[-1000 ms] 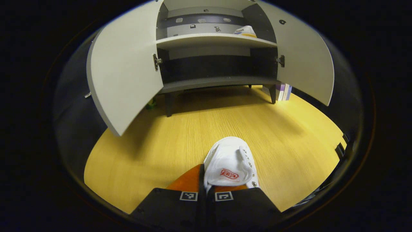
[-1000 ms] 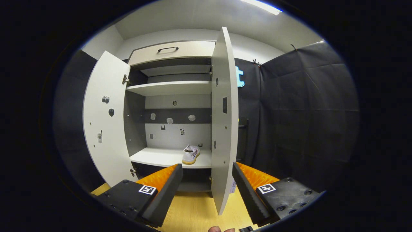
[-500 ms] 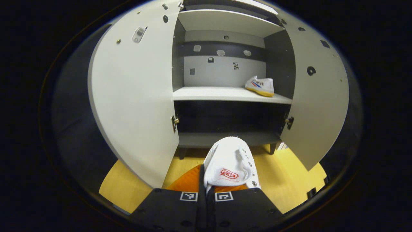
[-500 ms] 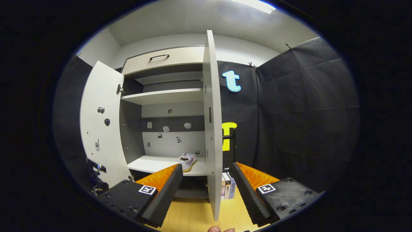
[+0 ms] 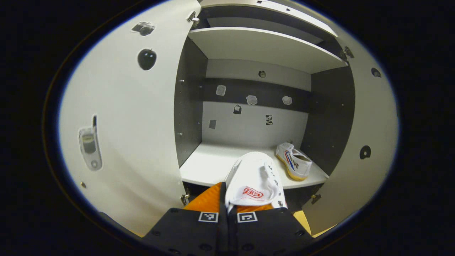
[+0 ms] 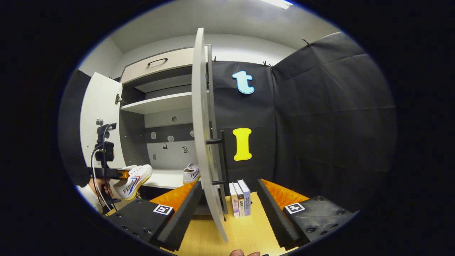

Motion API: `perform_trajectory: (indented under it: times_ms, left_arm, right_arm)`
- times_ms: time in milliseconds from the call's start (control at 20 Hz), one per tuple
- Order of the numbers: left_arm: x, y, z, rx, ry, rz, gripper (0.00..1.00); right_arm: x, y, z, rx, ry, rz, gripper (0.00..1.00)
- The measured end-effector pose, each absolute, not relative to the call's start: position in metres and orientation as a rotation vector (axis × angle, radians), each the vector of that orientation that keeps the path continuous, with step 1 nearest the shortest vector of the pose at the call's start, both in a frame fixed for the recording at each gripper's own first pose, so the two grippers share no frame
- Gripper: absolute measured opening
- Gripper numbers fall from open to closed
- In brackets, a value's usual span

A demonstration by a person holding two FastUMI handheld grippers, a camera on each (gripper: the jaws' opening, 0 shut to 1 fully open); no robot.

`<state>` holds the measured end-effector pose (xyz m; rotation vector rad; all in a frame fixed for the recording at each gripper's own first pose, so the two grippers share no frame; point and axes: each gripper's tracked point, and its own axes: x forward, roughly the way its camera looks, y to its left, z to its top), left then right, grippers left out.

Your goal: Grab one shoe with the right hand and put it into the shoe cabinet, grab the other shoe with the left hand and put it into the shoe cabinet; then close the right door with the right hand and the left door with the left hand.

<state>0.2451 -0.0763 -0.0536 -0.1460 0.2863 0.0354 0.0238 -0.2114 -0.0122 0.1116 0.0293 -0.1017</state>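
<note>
Left gripper [image 5: 227, 209], fingers pinching 1 shoe [image 5: 254, 179], has neared the shelf [image 5: 209, 167]; right gripper [image 6: 229, 202] fingers spread.

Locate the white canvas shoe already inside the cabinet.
The white canvas shoe sits on the grey cabinet's middle shelf, far right, beside the dark side wall.

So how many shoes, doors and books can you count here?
Shoes: 2, one shoe on the shelf and one held shoe in the left gripper.
Cabinet doors: 2, the left door and the right door, both open.
Books: 3, the books standing on the floor.
Total: 7.
</note>
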Motion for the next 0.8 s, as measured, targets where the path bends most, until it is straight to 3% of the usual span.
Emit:
perform_trajectory:
  times_ms: [250, 600, 800]
  left_arm:
    - [0.338, -0.08, -0.034, -0.103, 0.283, 0.062, 0.05]
    - [0.443, -0.078, -0.075, -0.054, 0.381, 0.137, 0.05]
    - [0.472, -0.07, -0.106, -0.033, 0.445, 0.18, 0.05]
  right_arm:
    - [0.024, -0.251, -0.019, 0.122, 0.04, -0.147, 0.98]
    - [0.033, -0.304, -0.023, 0.12, 0.045, -0.223, 0.98]
    - [0.034, -0.321, -0.026, 0.117, 0.053, -0.247, 0.98]
